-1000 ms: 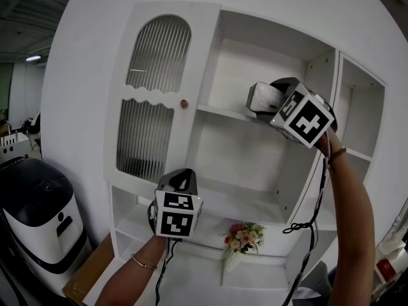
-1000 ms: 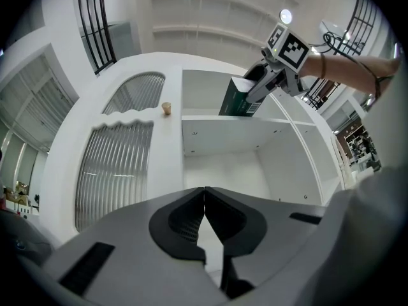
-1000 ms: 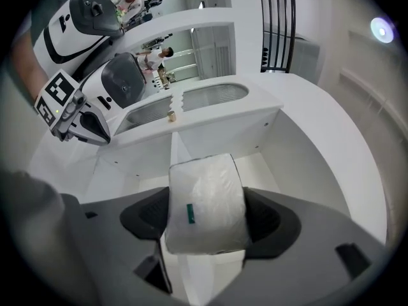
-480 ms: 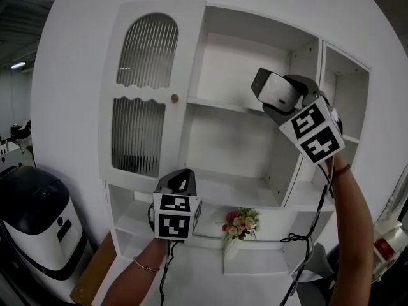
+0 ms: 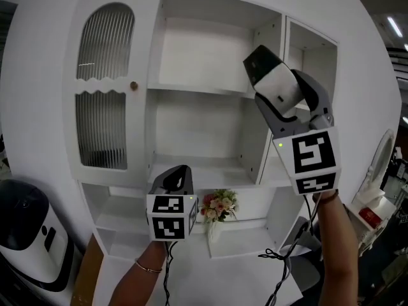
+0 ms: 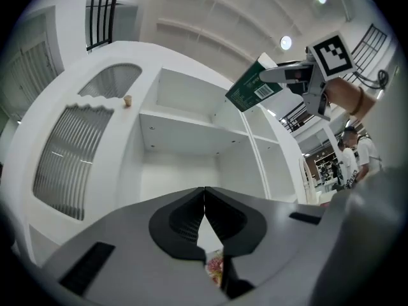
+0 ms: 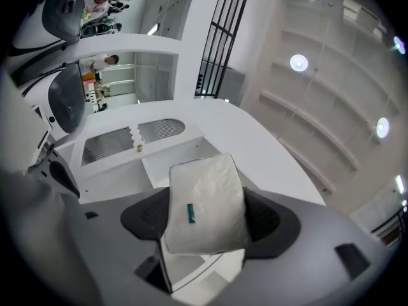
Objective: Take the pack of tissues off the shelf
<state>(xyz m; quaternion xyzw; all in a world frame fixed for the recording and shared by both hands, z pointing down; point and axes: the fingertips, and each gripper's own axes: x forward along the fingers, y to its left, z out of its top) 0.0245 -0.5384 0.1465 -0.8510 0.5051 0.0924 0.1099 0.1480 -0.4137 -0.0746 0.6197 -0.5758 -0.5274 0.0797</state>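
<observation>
Your right gripper [image 5: 269, 88] holds the tissue pack [image 7: 205, 203], jaws pressed on both of its sides and tilted upward. It hangs in the air in front of the cabinet [image 5: 148, 56], clear of the shelf [image 5: 191, 89]. Your left gripper [image 5: 176, 177] sits lower, near the flowers [image 5: 218, 204], with its jaws together and empty.
</observation>
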